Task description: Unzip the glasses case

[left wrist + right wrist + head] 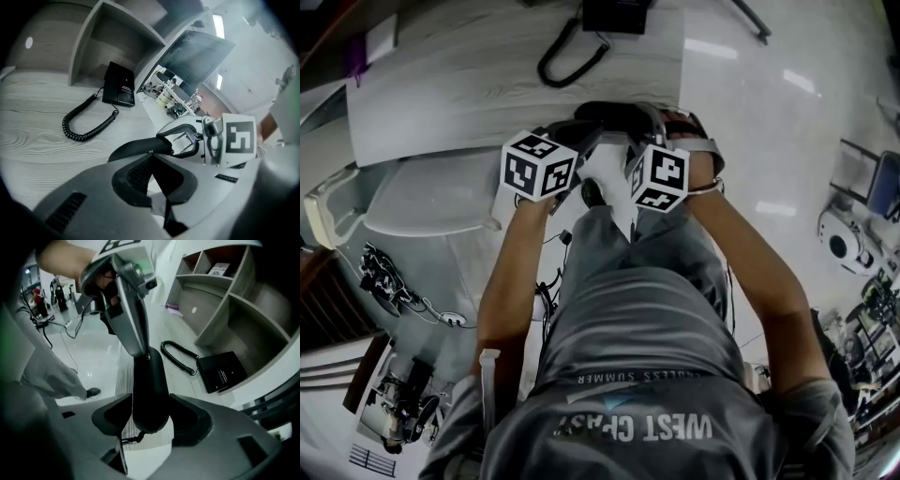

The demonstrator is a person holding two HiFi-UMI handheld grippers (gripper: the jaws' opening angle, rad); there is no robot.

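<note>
Nearest is the person's grey T-shirt (647,375), with both arms reaching out to the edge of the pale wood-grain desk (487,84). The black glasses case (150,385) hangs lengthwise between the two tools over that edge. The right gripper (150,420) clamps its near end, a pad on each side. The left gripper (152,178) has its jaws pressed together at the far tip; whether they pinch the zip tab I can't tell. Further back lie a coiled cord (86,124) and a black box (119,84).
</note>
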